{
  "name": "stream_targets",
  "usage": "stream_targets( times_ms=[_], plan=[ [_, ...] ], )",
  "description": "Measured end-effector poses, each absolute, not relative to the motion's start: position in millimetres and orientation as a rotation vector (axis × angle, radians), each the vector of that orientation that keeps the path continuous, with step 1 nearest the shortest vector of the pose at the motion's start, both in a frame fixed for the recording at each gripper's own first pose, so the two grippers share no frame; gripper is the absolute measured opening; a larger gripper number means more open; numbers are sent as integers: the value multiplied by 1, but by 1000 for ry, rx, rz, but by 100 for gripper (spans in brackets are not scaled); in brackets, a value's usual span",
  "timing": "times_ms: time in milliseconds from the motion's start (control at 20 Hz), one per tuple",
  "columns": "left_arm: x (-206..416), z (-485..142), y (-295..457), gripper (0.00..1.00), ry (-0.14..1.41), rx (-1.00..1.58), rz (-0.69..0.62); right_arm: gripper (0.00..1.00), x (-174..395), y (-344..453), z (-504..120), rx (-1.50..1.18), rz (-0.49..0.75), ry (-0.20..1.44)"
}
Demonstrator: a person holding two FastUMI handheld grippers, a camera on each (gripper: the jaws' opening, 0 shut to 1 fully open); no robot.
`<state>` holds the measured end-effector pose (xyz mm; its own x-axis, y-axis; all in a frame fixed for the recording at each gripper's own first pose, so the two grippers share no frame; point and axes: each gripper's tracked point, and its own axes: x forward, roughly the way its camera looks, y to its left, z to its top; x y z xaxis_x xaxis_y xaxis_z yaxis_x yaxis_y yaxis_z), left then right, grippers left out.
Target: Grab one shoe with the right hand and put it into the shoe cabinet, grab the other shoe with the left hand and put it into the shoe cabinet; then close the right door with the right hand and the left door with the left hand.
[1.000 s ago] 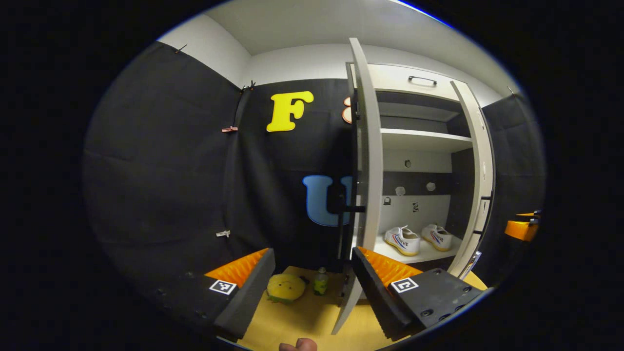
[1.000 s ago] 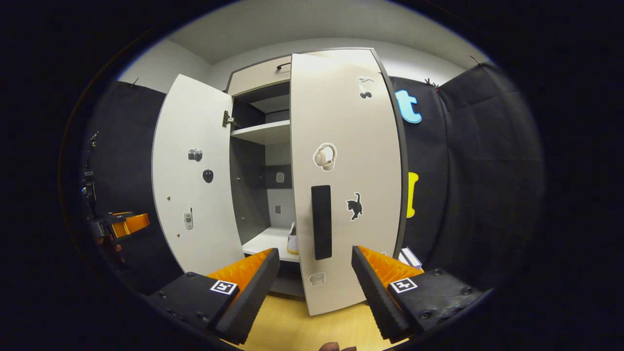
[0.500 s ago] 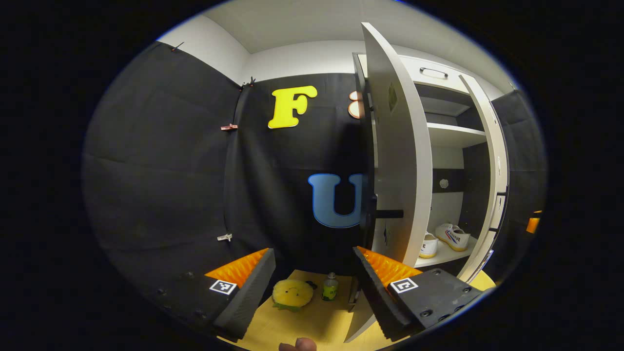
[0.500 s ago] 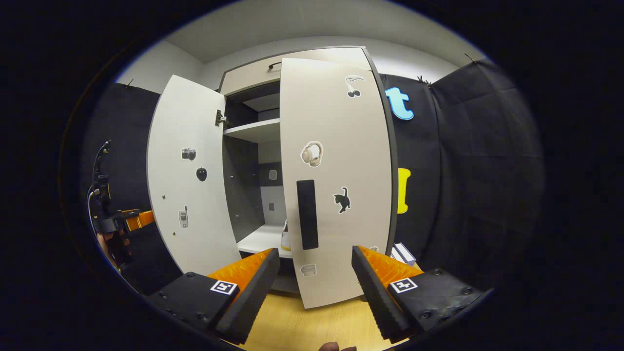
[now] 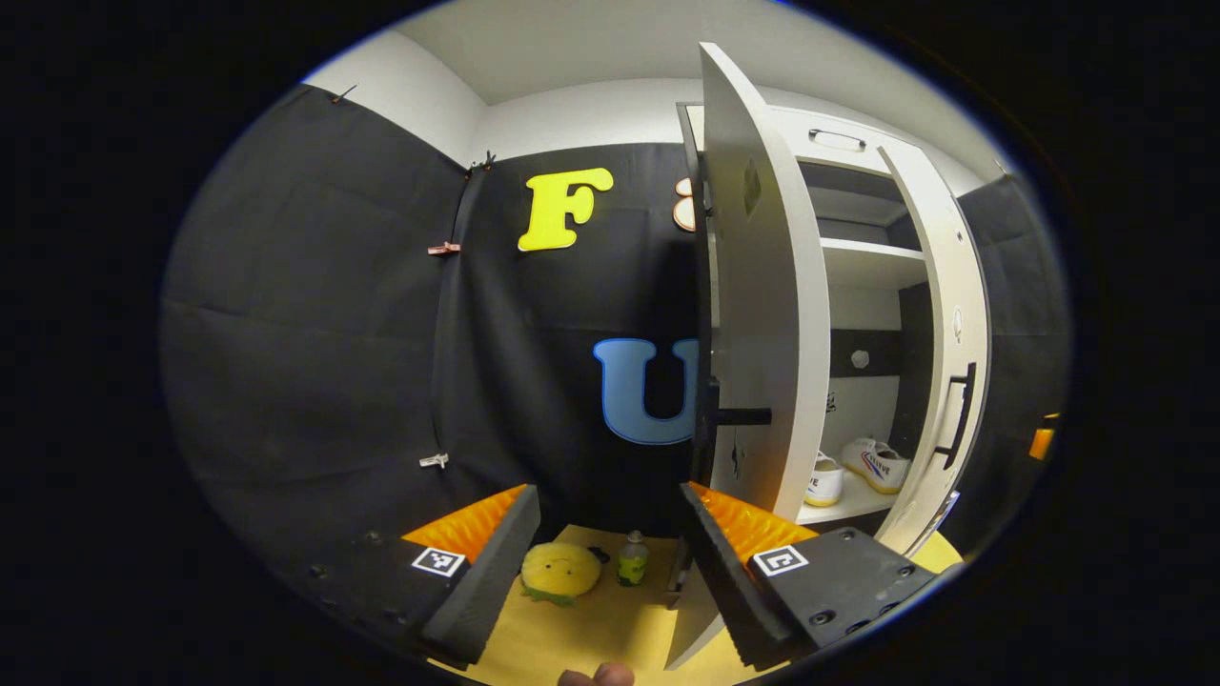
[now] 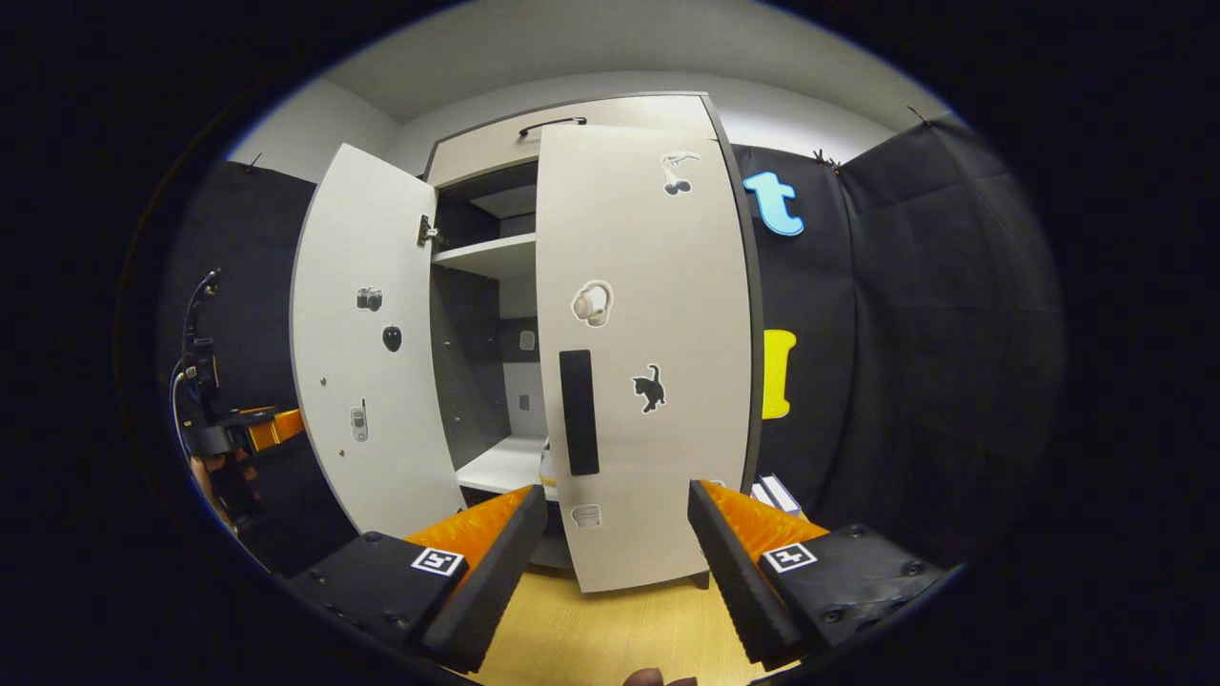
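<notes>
The shoe cabinet stands with both doors part way open. In the left gripper view two white shoes (image 5: pixel 882 465) sit on its lower shelf (image 5: pixel 839 503), one half hidden behind the left door (image 5: pixel 767 314). That door's black handle (image 5: pixel 739 416) is just above my left gripper (image 5: pixel 610 562), which is open and holds nothing. In the right gripper view the right door (image 6: pixel 658 362) with its black handle (image 6: pixel 579 412) faces my open right gripper (image 6: pixel 615 562). The left door (image 6: pixel 367 353) stands wide, and a sliver of shoe (image 6: pixel 548 467) shows in the gap.
A yellow plush toy (image 5: pixel 560 572) and a small bottle (image 5: pixel 630 560) lie on the wooden floor (image 5: pixel 610 629) left of the cabinet. A white box (image 6: pixel 777 495) sits on the floor at the cabinet's right. A hand holds the left gripper (image 6: pixel 257 427) at far left.
The right door has swung further toward the cabinet, narrowing the gap. In the left gripper view the left door now covers more of the opening and part of one shoe.
</notes>
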<state>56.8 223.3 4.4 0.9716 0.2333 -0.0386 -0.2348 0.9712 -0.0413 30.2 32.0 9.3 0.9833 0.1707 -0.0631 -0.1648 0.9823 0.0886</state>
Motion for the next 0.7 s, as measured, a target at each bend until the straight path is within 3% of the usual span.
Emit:
stream_targets(
  times_ms=[700],
  plan=[
    [68,11,55,95,35,-47,-54,97,13,-4,22,116,155,53]
  ],
)
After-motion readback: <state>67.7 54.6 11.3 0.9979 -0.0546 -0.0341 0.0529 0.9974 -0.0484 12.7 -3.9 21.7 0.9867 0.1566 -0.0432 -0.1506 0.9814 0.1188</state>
